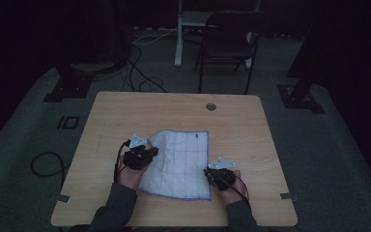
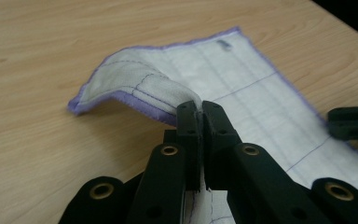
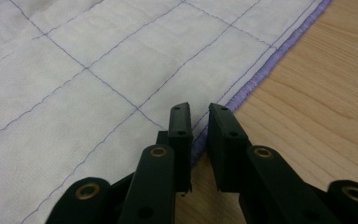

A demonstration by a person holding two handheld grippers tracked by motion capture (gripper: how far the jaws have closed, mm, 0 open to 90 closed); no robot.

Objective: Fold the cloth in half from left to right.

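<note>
A white quilted cloth (image 1: 181, 159) with purple stitching and a purple hem lies flat on the wooden table (image 1: 174, 108). My left gripper (image 1: 150, 151) is at its left edge, shut on the hem. In the left gripper view the jaws (image 2: 200, 112) pinch the cloth (image 2: 242, 88) and hold that edge up off the wood in a curled fold. My right gripper (image 1: 206, 171) sits at the cloth's right edge near the front corner. In the right gripper view its jaws (image 3: 199, 114) stand a narrow gap apart over the purple hem of the cloth (image 3: 98, 70), not pressing it.
A round cable hole (image 1: 211, 106) sits near the table's far edge. Behind the table stand a dark chair (image 1: 227, 38) and a white post (image 1: 178, 34). Cables (image 1: 46, 162) lie on the floor at the left. The right gripper's jaw (image 2: 352, 122) shows in the left gripper view.
</note>
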